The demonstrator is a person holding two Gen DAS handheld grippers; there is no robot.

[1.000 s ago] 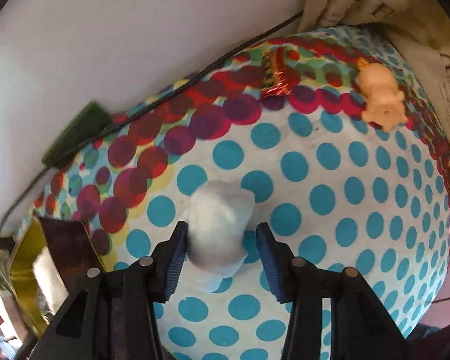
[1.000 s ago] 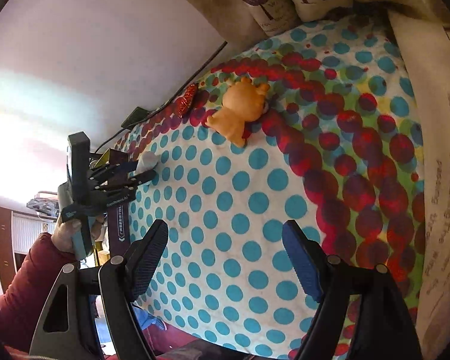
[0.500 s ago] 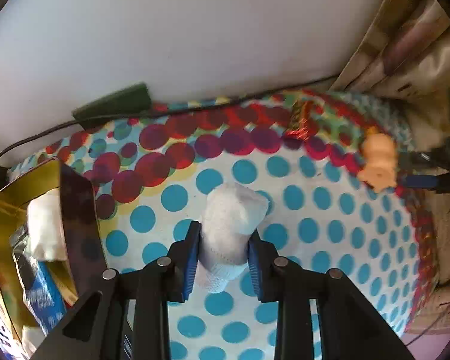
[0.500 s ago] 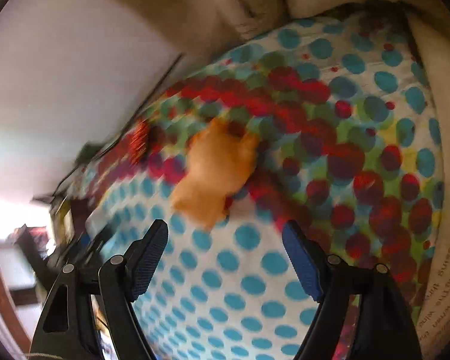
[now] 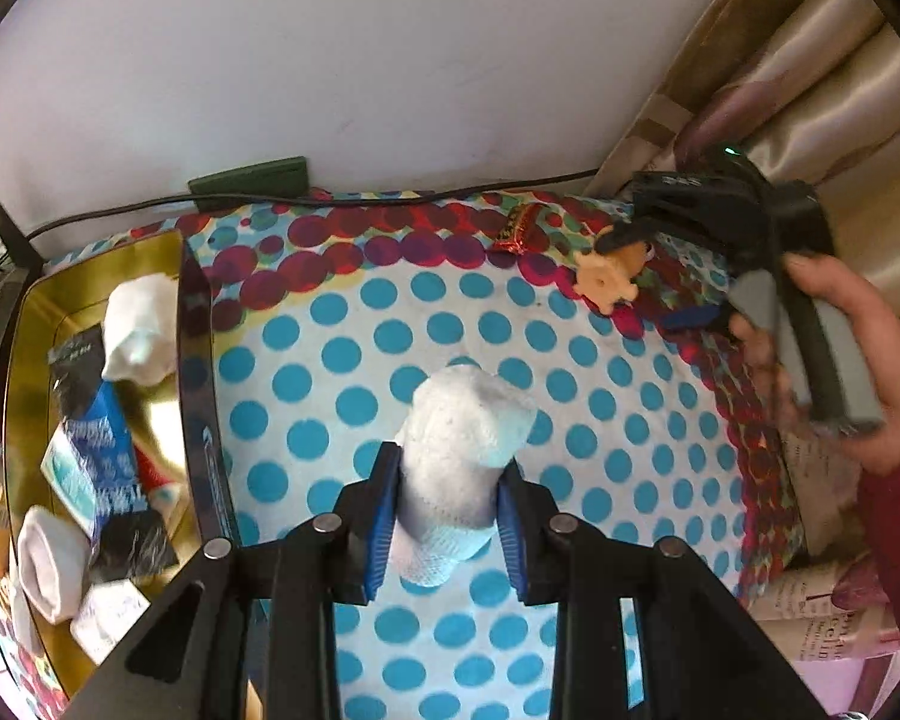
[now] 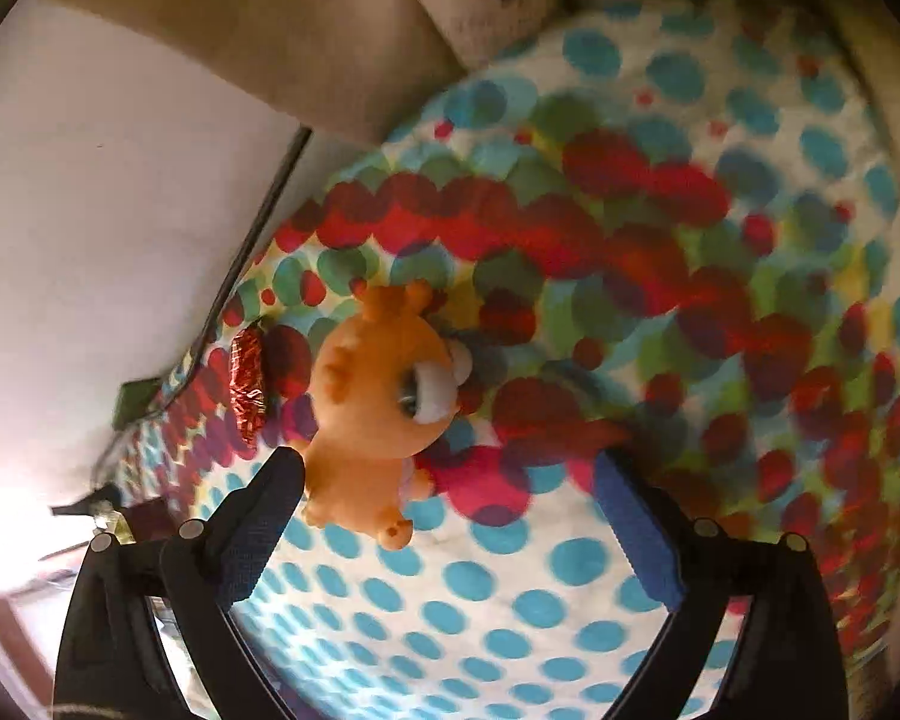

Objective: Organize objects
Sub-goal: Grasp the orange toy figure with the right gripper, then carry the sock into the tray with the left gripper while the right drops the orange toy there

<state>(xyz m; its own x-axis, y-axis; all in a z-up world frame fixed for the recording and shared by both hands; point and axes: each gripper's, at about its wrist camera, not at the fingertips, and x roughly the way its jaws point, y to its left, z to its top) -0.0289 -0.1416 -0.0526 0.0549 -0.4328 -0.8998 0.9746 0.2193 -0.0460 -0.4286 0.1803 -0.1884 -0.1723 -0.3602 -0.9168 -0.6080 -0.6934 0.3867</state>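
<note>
Socks first: the left gripper is clamped on a rolled white sock, its blue pads pressing both sides, the roll sticking out forward over the dotted cloth. Just to the left stands the gold tin, already holding another white sock, a blue packet and other odds and ends, so I'd say the tin is where this roll belongs. To do it well, I'd carry the sock up over the tin's dark near wall rather than drag it across, keep the squeeze steady since the roll is soft and could slip or unroll, and let go only once it sits over a free patch inside. Over on the right, the right gripper has its jaws wide apart around the orange toy, which lies on the cloth with the left pad close against it, perhaps touching. A red wrapper lies just beside the toy. That hand should centre the toy between the pads before closing, or it may squirt sideways toward the wrapper.
</note>
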